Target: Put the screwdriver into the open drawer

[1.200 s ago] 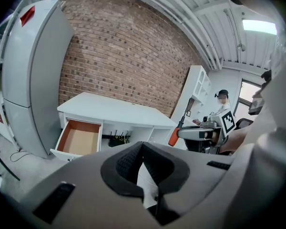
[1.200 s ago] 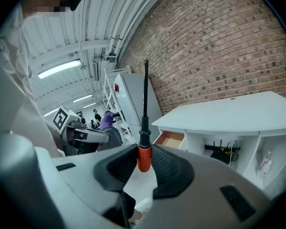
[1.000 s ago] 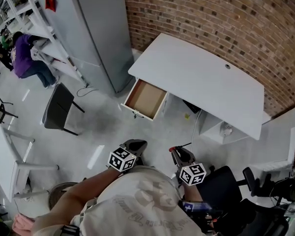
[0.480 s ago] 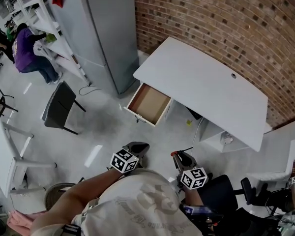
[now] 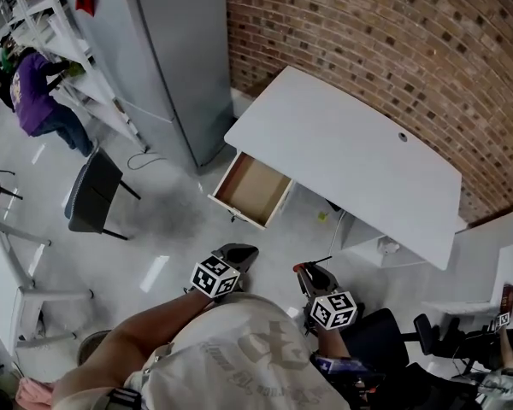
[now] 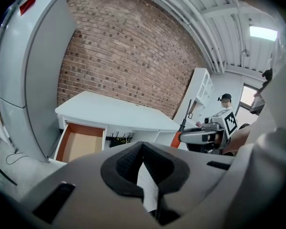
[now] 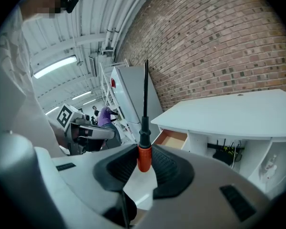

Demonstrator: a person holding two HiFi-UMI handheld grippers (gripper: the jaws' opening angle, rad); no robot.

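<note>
The screwdriver (image 7: 144, 157) has an orange handle and a long black shaft that stands upright. My right gripper (image 7: 144, 149) is shut on that handle. In the head view the right gripper (image 5: 303, 269) is low in the middle, with the screwdriver (image 5: 315, 265) sticking out sideways. My left gripper (image 5: 244, 250) hangs beside it, its jaws together with nothing between them. The open drawer (image 5: 252, 188), wood-brown inside and empty, juts from the left end of the white desk (image 5: 350, 156), well ahead of both grippers. It also shows as the drawer (image 6: 78, 144) in the left gripper view.
A tall grey fridge (image 5: 167, 49) stands left of the desk against the brick wall (image 5: 385, 49). A black chair (image 5: 90, 195) and a white table (image 5: 4, 267) are at the left. A black office chair (image 5: 385, 340) sits at my right. A person in purple (image 5: 34, 92) works at far shelves.
Both grippers have moved a little across the floor with the person; the desk and drawer have shifted slightly in the picture. The screwdriver stays gripped in the right gripper.
</note>
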